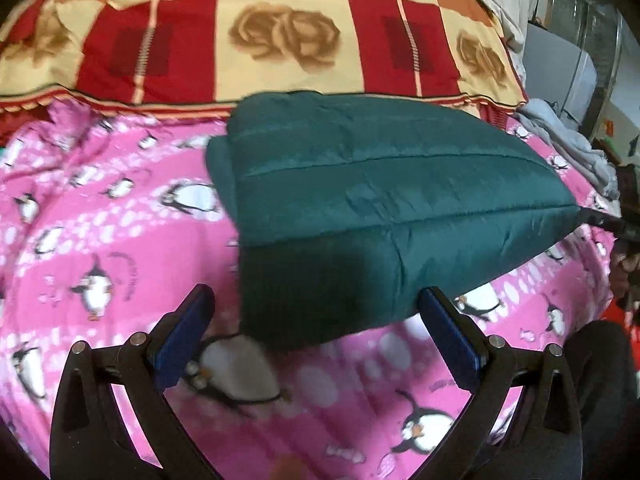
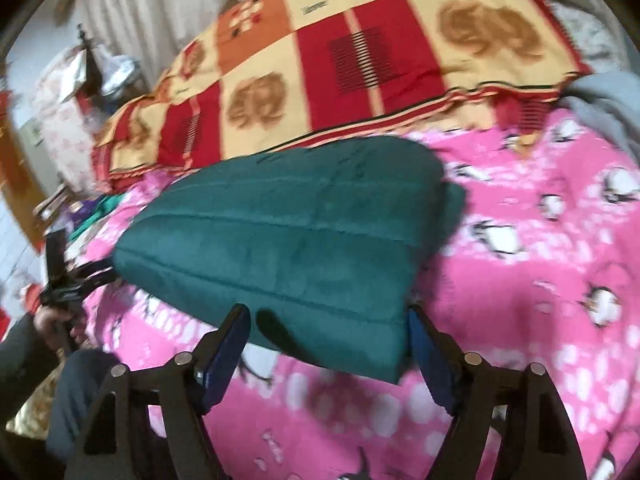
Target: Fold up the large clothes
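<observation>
A folded dark green quilted jacket (image 1: 384, 208) is lying on the bed, resting on a pink penguin-print blanket (image 1: 100, 240), with its far edge just against a red and cream rose-patterned blanket (image 1: 280, 32). The left tongs (image 1: 316, 300) are hanging wide open at the jacket's near corner, gripping nothing. The right tongs (image 2: 328, 316) are also gaping wide, their blue pads (image 2: 224, 360) sitting either side of the jacket's near edge without closing on it.
</observation>
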